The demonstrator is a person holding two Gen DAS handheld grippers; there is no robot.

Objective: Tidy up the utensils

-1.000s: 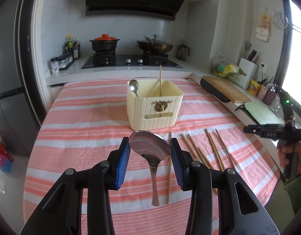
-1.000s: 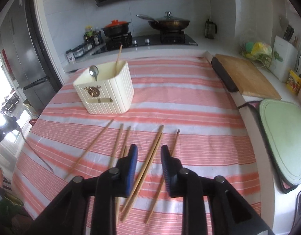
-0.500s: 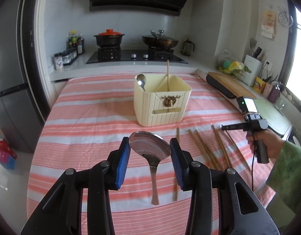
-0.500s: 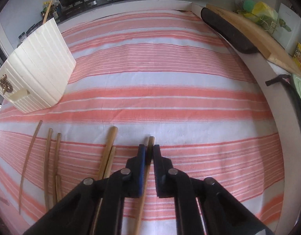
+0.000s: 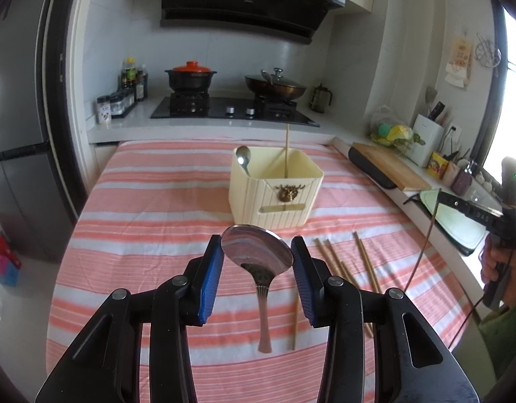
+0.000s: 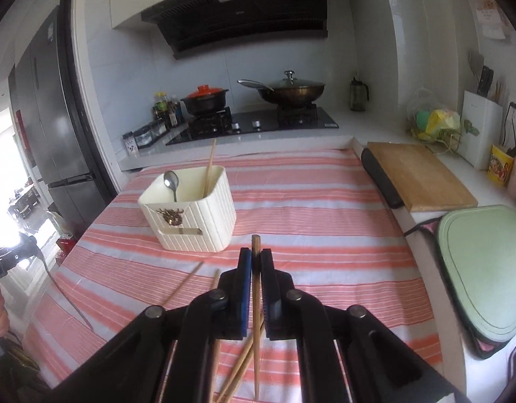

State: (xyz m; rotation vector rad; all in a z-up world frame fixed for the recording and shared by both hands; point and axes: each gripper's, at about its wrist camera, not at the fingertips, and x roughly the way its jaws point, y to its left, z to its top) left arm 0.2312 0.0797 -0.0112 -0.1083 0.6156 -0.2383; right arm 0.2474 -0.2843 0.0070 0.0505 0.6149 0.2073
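My left gripper [image 5: 257, 258] is shut on a large steel spoon [image 5: 258, 252] by its bowl, handle hanging down, above the striped tablecloth. A cream utensil holder [image 5: 274, 189] stands beyond it, holding a small spoon [image 5: 243, 158] and one chopstick [image 5: 286, 149]. Several chopsticks [image 5: 342, 265] lie on the cloth to the right. My right gripper [image 6: 256, 262] is shut on one wooden chopstick [image 6: 256, 319], lifted above the cloth, with the holder [image 6: 190, 215] ahead to the left. The right gripper also shows in the left wrist view [image 5: 441, 194] at the far right.
A wooden cutting board [image 6: 419, 176] and a green board [image 6: 483, 265] lie on the counter to the right. A stove with pots [image 5: 231, 100] is behind the table. A fridge [image 5: 19, 117] stands at left. More chopsticks [image 6: 187, 280] lie on the cloth below my right gripper.
My right gripper closed on a chopstick on the cloth and lifted it up. My left gripper kept hold of the large spoon and moved little.
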